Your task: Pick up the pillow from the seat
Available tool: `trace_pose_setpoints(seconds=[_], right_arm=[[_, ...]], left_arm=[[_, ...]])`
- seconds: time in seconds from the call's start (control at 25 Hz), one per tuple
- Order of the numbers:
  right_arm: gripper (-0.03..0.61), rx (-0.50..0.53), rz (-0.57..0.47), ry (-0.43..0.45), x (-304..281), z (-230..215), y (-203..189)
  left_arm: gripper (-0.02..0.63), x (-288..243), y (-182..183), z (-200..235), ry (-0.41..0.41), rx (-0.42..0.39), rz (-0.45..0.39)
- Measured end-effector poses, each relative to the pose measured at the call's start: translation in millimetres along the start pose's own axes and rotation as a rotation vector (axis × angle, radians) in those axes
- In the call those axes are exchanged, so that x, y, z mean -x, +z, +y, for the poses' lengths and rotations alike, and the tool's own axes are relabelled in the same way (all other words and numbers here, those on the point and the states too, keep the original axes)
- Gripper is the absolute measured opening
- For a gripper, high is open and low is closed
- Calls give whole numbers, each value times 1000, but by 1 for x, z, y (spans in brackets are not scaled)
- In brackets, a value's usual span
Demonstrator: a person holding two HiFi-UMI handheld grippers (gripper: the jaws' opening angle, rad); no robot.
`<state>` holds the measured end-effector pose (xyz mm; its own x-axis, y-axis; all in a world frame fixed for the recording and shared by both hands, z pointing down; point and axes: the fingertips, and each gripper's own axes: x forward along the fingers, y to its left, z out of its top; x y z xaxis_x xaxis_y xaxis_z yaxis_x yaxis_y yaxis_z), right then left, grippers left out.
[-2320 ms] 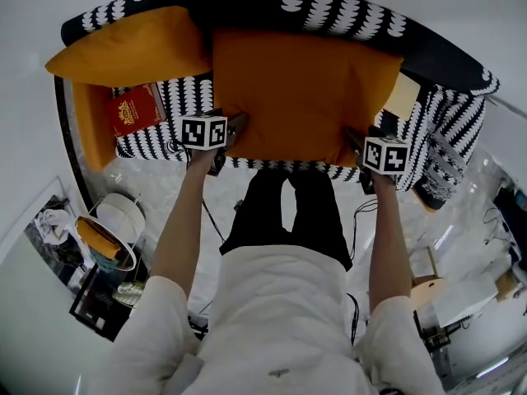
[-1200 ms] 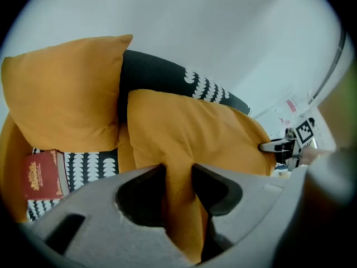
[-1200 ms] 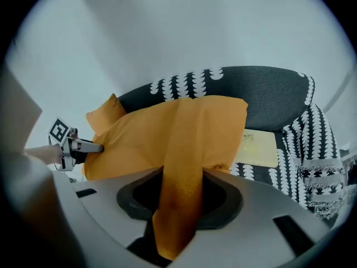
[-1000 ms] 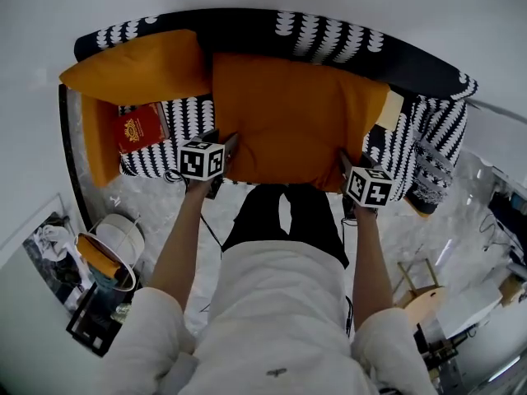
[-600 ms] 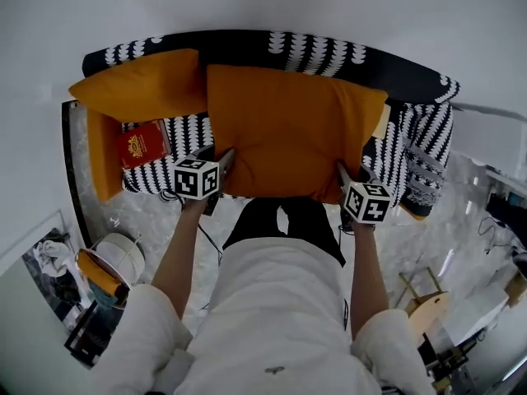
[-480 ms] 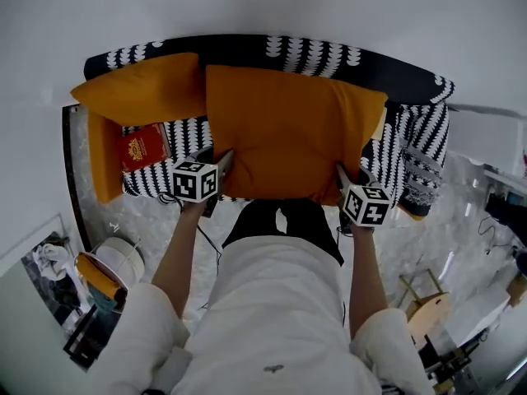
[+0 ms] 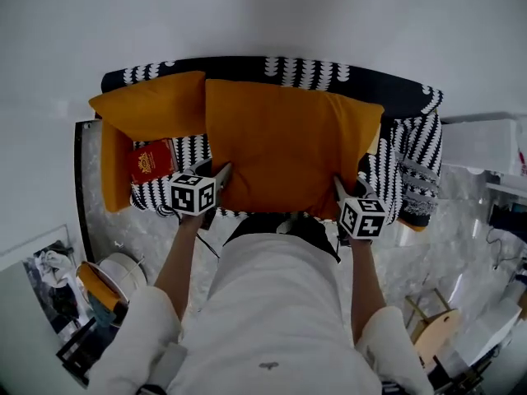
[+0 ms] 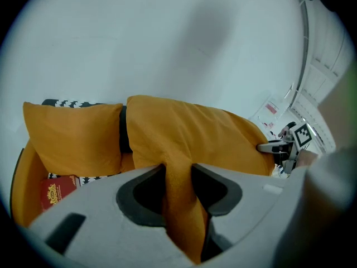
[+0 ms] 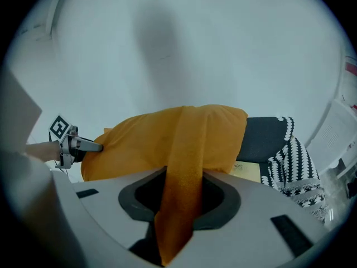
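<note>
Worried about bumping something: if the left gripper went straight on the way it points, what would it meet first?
The large orange pillow clamped in the left gripper itself; beyond it likely the sofa's backrest or the wall, but depth is unclear.

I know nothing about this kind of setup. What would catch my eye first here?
A big orange pillow fills the middle of the head view, pinched at its near corners by the left gripper and the right gripper, each clamped on a fold of fabric. Behind it is a black-and-white patterned sofa, with a second orange pillow leaning at its left end and a red book on the seat just below that.
</note>
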<state>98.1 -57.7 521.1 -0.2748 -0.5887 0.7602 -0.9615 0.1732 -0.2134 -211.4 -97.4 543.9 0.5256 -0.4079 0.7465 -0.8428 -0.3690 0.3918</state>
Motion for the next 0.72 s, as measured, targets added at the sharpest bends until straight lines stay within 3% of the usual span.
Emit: trace_pose_setpoints(seconds=[0.36,0.72], right_arm=[[122,19,-65,51,58,-9,-13],[114,44,-138,23,128,-43,-51]], left_arm=[[154,43,-19,-57,56,-11,-78],[150,56,-51,-134,71,-48,-163]])
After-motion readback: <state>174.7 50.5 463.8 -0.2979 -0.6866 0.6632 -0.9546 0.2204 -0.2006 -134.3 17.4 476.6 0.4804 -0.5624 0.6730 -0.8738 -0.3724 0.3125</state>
